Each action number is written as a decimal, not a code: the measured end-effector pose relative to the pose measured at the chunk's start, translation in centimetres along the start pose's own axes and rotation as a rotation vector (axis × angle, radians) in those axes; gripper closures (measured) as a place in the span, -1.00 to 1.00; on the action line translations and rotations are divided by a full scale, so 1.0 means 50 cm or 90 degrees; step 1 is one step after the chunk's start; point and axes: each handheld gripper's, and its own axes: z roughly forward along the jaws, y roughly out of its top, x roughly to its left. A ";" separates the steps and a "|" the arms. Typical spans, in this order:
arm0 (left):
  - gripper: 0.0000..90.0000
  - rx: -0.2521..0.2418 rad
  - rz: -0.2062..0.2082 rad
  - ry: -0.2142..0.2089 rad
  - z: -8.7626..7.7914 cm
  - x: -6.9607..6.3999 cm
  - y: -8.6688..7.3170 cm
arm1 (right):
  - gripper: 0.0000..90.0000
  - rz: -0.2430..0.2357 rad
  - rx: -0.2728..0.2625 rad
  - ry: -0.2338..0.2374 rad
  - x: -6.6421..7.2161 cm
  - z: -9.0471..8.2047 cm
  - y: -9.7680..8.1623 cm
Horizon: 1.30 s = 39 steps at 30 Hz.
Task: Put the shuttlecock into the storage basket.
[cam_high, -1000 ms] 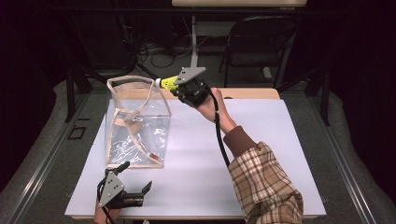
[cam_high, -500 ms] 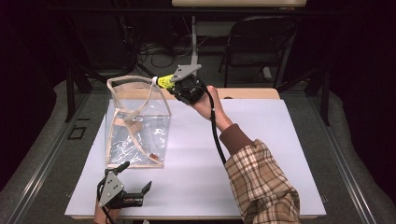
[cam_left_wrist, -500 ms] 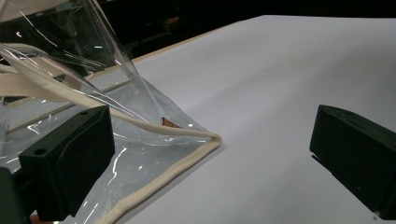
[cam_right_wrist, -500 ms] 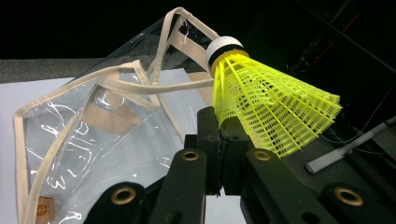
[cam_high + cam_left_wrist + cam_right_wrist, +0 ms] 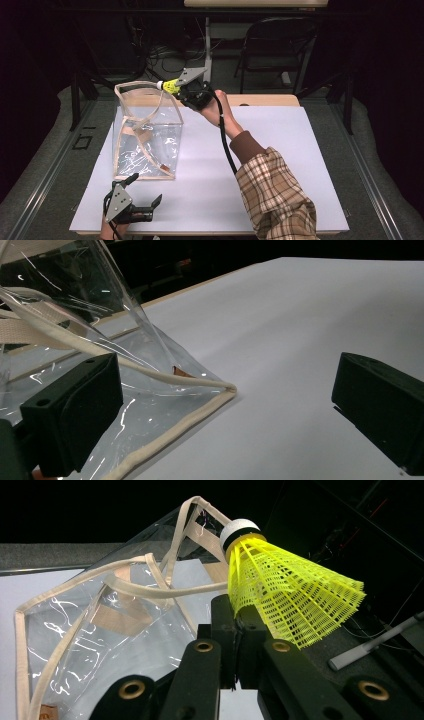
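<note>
Currently the right gripper (image 5: 176, 90) has its jaws clamped on the skirt edge of a yellow shuttlecock (image 5: 280, 592), held over the far rim of the clear bag (image 5: 147, 132), white cork end pointing toward the bag opening. Left gripper (image 5: 150, 207) sits low at the table's (image 5: 280, 145) near edge, jaws wide with nothing between them, just beside the bag's near bottom corner.

A white table (image 5: 300, 150) stands on grey floor (image 5: 45, 165); behind it, a dark chair (image 5: 280, 47) and tangled cables (image 5: 165, 52) in gloom.
</note>
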 end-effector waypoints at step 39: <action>-1.00 -0.002 -0.005 -0.002 -0.002 0.002 0.000 | 0.98 0.018 -0.009 0.013 0.007 0.053 0.038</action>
